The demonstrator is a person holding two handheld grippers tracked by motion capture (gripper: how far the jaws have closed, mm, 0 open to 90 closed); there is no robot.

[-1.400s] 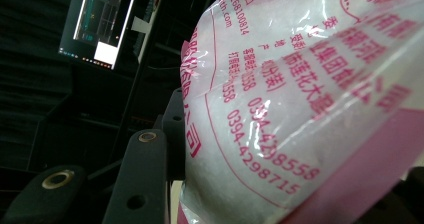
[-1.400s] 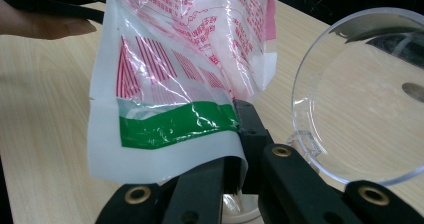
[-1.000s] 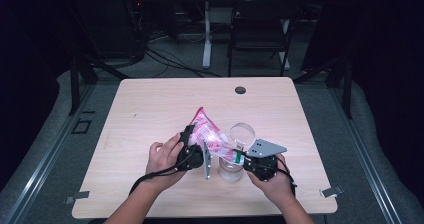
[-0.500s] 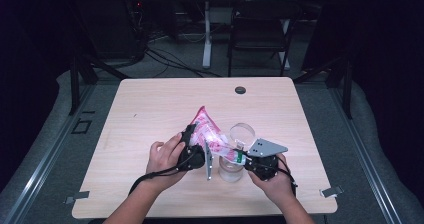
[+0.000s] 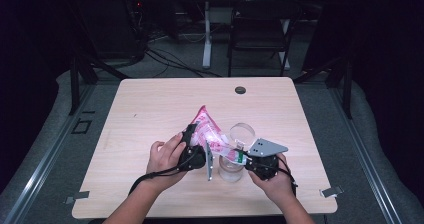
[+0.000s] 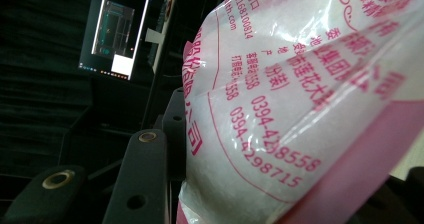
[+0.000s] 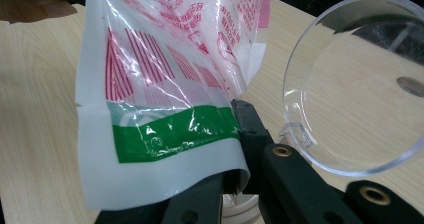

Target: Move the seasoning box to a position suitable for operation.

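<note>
**Pink-printed bag held between two grippers over clear container, lower centre of tabletop**

Item 1 – left hand [image 5: 165, 156], lower centre-left of high view. Holds left gripper [image 5: 196, 151], black body, cable trailing down toward the forearm. In left gripper view one black finger [image 6: 142, 184] rises at lower left, w/ the bag's body pressed against it; second finger hidden behind the plastic. Fingers part-spread and pinching the bag's thick filled end.

Item 2 – bag [image 5: 207, 134], clear/white plastic w/ pink-red print, centre of high view. Slants from a pink corner at upper left down to the right; raised off the tabletop, strung between both grippers. Left gripper view: fills centre and right of frame, red print and phone-type digits, pink band at lower right. Right gripper view: upper left to centre, green strip [image 7: 175, 131] near its lower sealed edge.

Item 3 – clear container [image 5: 231, 168], lower centre of high view, standing on tabletop [image 5: 150, 109], just below the bag's low end. Contents not readable.

Item 4 – clear round lid [image 5: 242, 133], just right of bag, above the container. Right gripper view: right side of frame, tilted on edge, small tab at its lower left rim.

Item 5 – right gripper [image 5: 246, 159], lower centre-right of high view, grey three-cornered plate on top, held by right hand [image 5: 272, 176]. Fingers [image 7: 252, 129] pressed together on the bag's lower edge by the green strip.

Item 6 – small dark round disc [image 5: 240, 90], upper centre of tabletop, well apart from the rest.
</note>
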